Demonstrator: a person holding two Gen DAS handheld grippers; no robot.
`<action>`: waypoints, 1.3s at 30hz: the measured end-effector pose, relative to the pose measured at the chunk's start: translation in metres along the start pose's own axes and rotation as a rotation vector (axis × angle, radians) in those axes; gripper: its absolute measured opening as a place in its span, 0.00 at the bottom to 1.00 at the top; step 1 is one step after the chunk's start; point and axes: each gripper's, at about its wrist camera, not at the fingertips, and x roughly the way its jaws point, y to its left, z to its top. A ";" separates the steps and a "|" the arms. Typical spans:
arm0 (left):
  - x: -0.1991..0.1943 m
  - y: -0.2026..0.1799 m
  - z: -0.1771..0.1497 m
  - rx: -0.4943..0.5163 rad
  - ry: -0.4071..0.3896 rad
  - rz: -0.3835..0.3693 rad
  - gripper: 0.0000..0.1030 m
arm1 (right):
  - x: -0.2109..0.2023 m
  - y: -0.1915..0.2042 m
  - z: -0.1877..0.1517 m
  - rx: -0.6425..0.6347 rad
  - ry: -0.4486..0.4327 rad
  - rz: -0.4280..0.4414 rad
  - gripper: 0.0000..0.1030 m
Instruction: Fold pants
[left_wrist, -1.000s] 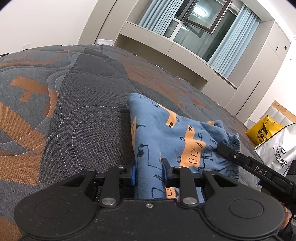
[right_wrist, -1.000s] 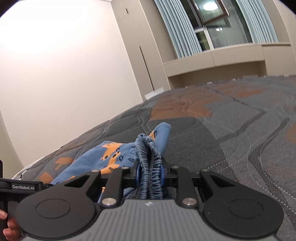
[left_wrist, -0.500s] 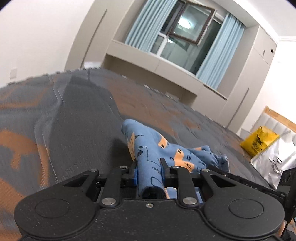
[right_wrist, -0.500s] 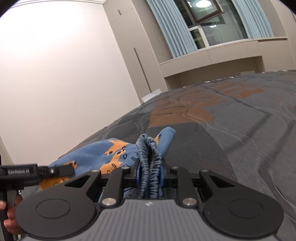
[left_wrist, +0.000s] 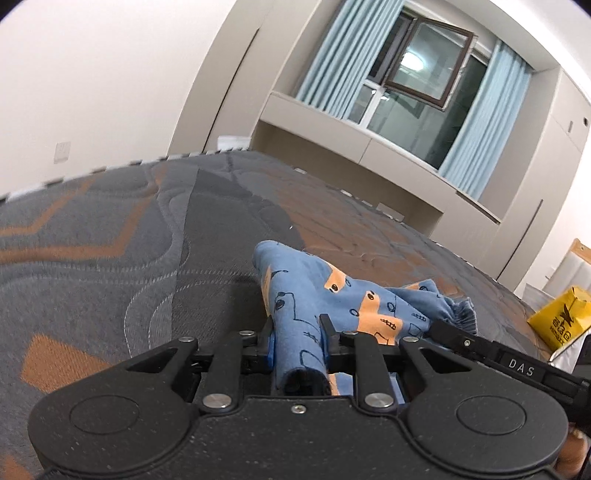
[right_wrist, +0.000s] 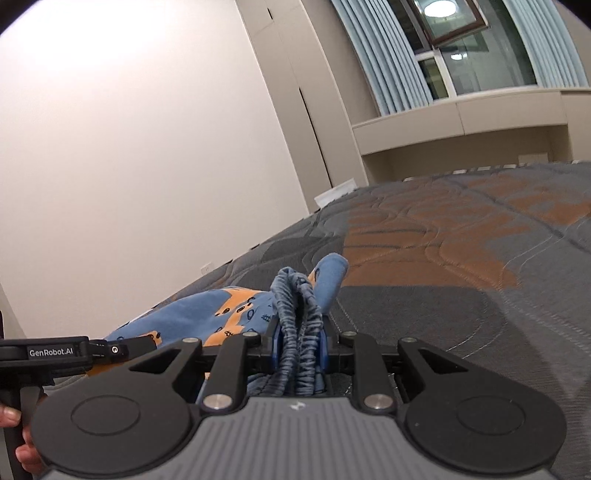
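Evidently both grippers, left gripper and right gripper, angled downward above the mattress, each clamped one pair of pants (blue, orange-printed).

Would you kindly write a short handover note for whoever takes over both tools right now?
Left tool: shut on a fold of the blue printed pants.
Right tool: shut on the gathered elastic waistband.
Pants: bunched between the two tools, over the grey and orange mattress; whether any part rests on it is unclear.
Done: both ends gripped.
Left: lay the pants flat, probably make the fold, then release.
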 end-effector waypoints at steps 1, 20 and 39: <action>0.004 0.003 -0.002 -0.012 0.010 0.000 0.22 | 0.006 -0.004 -0.003 0.020 0.007 0.010 0.21; 0.019 0.015 -0.018 -0.006 0.067 0.045 0.28 | 0.027 -0.029 -0.018 0.110 0.067 -0.005 0.30; -0.007 0.005 -0.011 0.002 -0.037 0.066 0.91 | 0.013 -0.026 -0.017 0.092 0.011 -0.044 0.96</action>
